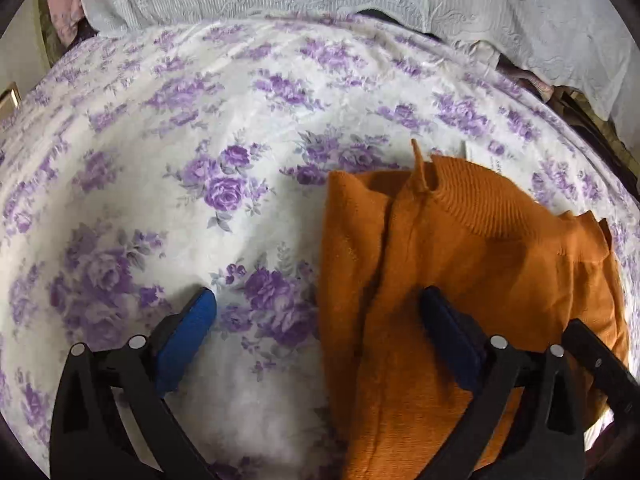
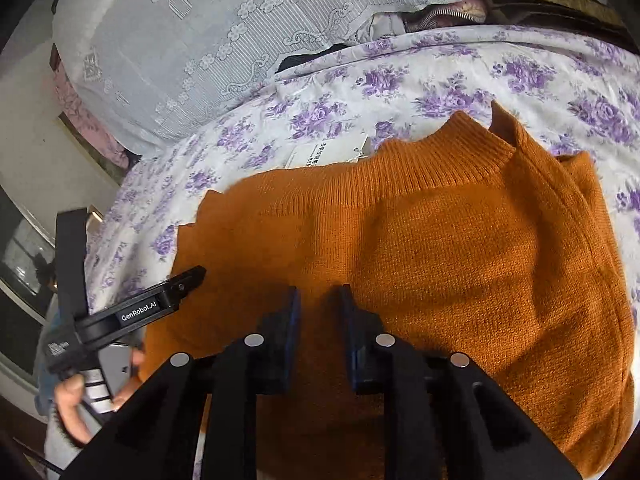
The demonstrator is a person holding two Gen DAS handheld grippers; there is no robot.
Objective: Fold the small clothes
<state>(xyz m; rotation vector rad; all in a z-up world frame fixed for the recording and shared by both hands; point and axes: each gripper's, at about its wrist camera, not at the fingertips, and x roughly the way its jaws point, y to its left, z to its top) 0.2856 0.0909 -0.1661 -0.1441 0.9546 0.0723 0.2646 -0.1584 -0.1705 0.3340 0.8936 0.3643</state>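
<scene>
An orange knit sweater [image 1: 460, 264] lies folded on the floral bedsheet [image 1: 200, 120], ribbed collar toward the far side. My left gripper [image 1: 318, 300] is open wide over the sweater's left edge, one blue pad over the sheet, the other over the knit. In the right wrist view the sweater [image 2: 440, 240] fills the middle. My right gripper [image 2: 318, 300] hovers over its near part with the jaws a narrow gap apart and nothing between them. The left gripper's body [image 2: 132, 312] shows at the left, held by a hand.
A white paper tag [image 2: 328, 152] lies on the sheet beyond the collar. A pale lace-covered pillow or bolster [image 2: 200, 40] runs along the far side of the bed. A wall and floor edge show at the far left.
</scene>
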